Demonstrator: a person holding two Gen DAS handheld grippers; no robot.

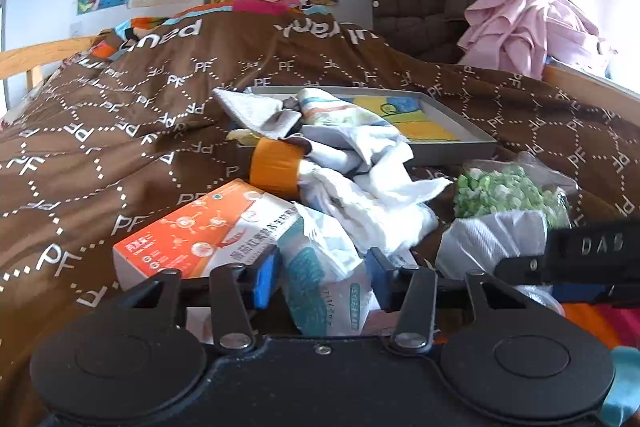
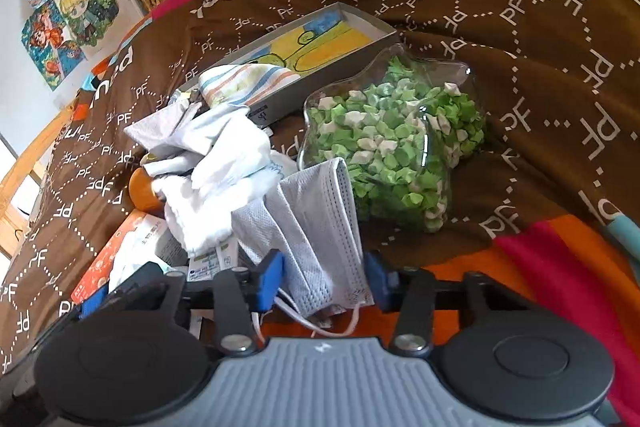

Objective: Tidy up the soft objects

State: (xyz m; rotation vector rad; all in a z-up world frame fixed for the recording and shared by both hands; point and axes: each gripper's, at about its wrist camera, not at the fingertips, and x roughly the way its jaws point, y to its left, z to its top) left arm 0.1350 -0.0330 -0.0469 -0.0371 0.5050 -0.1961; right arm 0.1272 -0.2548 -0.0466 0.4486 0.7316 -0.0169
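The left gripper (image 1: 322,277) has its 2 blue pads pressed on a soft teal and white packet (image 1: 326,267), so it is gripping it. The packet lies at the near edge of the brown blanket (image 1: 120,131), just right of an orange and white box (image 1: 196,231).

The right gripper (image 2: 324,281) squeezes a white face mask (image 2: 316,227) between its blue pads. The mask sits near the camera, touching a clear bag of green paper stars (image 2: 396,139).

A pile of white cloths (image 1: 360,171) lies farther back, partly in a grey tray (image 1: 452,131).
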